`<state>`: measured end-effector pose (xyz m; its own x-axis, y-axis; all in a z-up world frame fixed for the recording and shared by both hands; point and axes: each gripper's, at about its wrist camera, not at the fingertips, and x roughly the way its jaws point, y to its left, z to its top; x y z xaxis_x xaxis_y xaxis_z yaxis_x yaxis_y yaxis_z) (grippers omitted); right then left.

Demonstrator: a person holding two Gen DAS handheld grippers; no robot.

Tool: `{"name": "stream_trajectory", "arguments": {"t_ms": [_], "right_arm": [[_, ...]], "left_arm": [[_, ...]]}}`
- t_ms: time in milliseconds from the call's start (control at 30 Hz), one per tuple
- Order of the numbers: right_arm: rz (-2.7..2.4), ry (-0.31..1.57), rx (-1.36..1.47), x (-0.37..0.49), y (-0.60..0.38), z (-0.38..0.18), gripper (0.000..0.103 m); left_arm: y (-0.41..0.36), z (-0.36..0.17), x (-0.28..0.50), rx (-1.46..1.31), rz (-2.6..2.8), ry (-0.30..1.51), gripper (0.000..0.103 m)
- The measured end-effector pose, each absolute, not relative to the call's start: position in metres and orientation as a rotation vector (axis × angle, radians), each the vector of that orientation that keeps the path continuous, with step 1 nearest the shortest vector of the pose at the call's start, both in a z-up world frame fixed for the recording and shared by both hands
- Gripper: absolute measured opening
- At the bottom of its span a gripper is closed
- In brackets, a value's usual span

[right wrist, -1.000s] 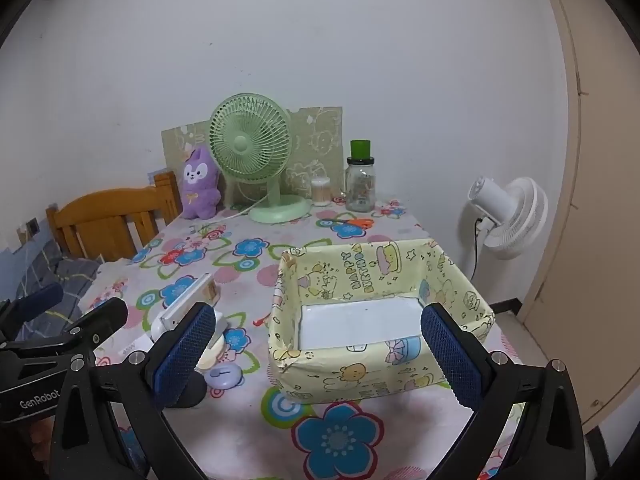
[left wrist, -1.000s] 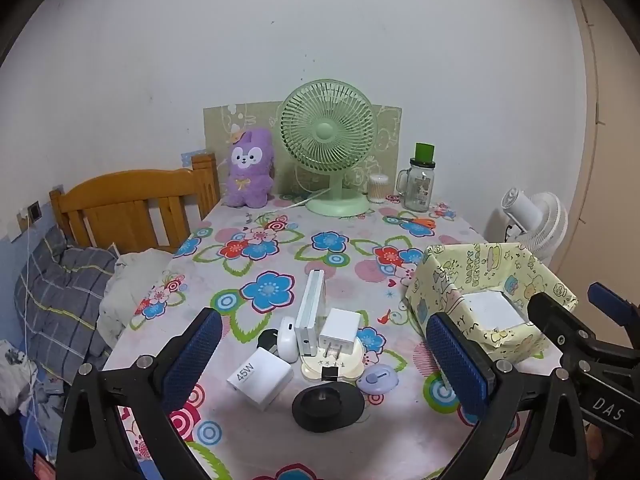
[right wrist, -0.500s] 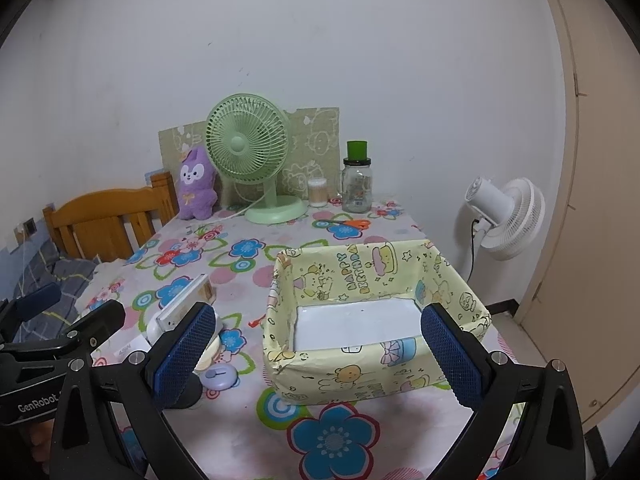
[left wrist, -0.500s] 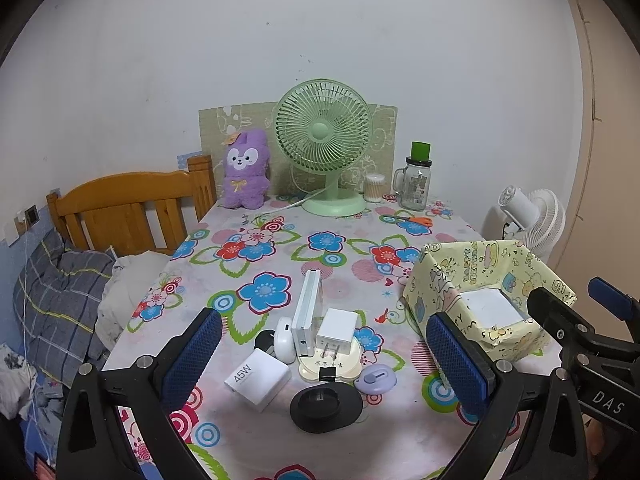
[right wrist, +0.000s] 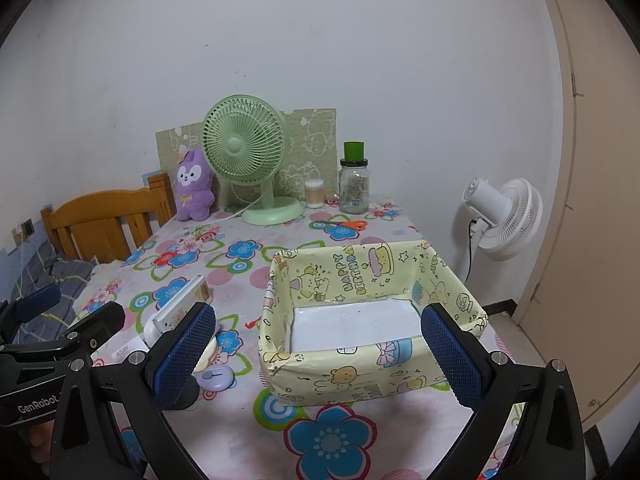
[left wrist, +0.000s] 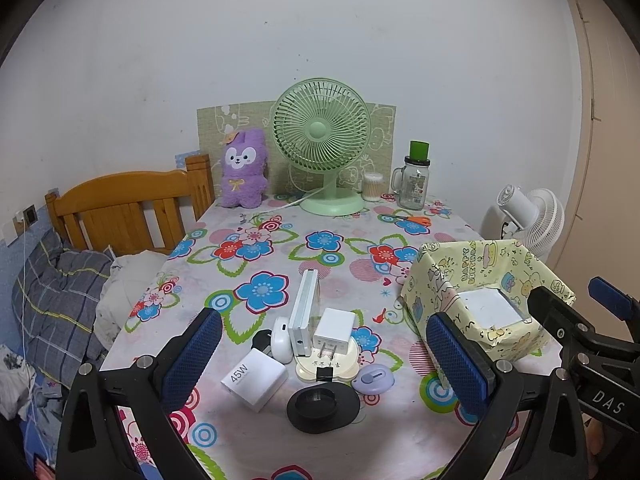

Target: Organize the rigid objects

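A cluster of small rigid items lies near the table's front: a white 45W charger (left wrist: 254,379), a black round dish (left wrist: 322,403), a lilac round gadget (left wrist: 375,377), a white plug adapter (left wrist: 333,327) on a cream base (left wrist: 308,370), a white upright box (left wrist: 303,310) and a white oval case (left wrist: 281,338). A yellow cartoon-print box (right wrist: 372,322) stands open to their right, nothing in it. My left gripper (left wrist: 324,360) hangs open above the cluster. My right gripper (right wrist: 318,354) is open in front of the yellow box (left wrist: 486,284).
At the table's back stand a green desk fan (left wrist: 322,152), a purple plush (left wrist: 243,170), a glass jar with green lid (left wrist: 416,178), a cotton-swab tub (left wrist: 373,186) and orange scissors (left wrist: 416,220). A wooden bed frame (left wrist: 120,204) lies left, a white floor fan (right wrist: 502,212) right.
Both views have shifted slightly, the table contents sitting a little lower and nearer. Nothing on the table has moved and both grippers stay open.
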<state>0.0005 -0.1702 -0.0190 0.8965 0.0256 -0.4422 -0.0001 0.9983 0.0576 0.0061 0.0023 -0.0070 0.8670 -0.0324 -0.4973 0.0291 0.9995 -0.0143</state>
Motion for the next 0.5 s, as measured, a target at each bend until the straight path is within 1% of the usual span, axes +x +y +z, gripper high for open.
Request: {"name": "stream_trajectory", "arguments": {"t_ms": [500], "right_arm": [[0.011,0.449,0.049,-0.0005,-0.1686,-0.0170,0.103]], "left_arm": [[0.0014,-0.0086,0.0072,-0.006,-0.031,0.524,0.103]]}}
